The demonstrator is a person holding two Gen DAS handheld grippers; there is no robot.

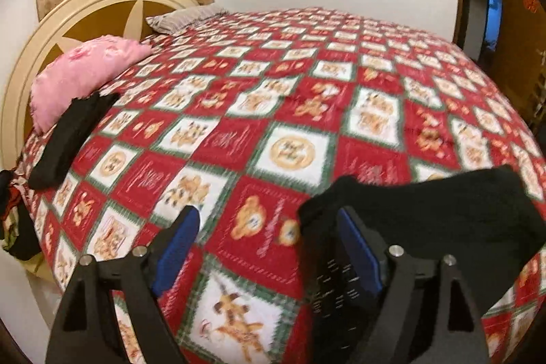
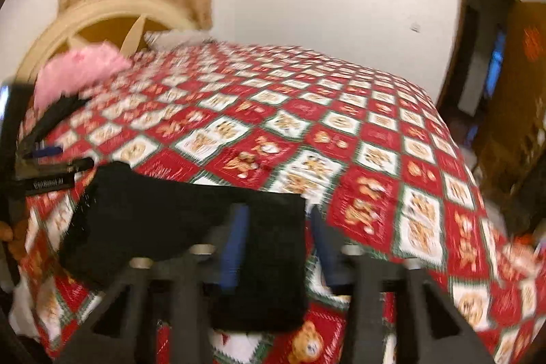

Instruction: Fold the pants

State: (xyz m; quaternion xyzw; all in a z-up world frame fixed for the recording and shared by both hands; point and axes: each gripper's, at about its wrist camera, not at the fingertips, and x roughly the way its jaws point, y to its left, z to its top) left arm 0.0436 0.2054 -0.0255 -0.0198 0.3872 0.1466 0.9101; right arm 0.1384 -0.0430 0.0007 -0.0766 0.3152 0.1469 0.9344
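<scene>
Black pants (image 1: 426, 214) lie folded on the red checked bedspread (image 1: 273, 84), at the lower right of the left wrist view. My left gripper (image 1: 269, 220) is open above the bed, its right finger at the pants' left edge. In the right wrist view the pants (image 2: 177, 227) lie under my right gripper (image 2: 278, 214), which is open; the cloth's right edge sits between the blue pads and is not clamped. The left gripper (image 2: 51, 159) shows at that view's left edge.
A second folded black garment (image 1: 68, 139) lies by a pink pillow (image 1: 82, 74) near the cream headboard (image 1: 82, 9). A grey pillow (image 1: 184, 17) is further back. A doorway (image 2: 484, 63) is on the right. Clothes (image 1: 13, 214) hang off the bed's left edge.
</scene>
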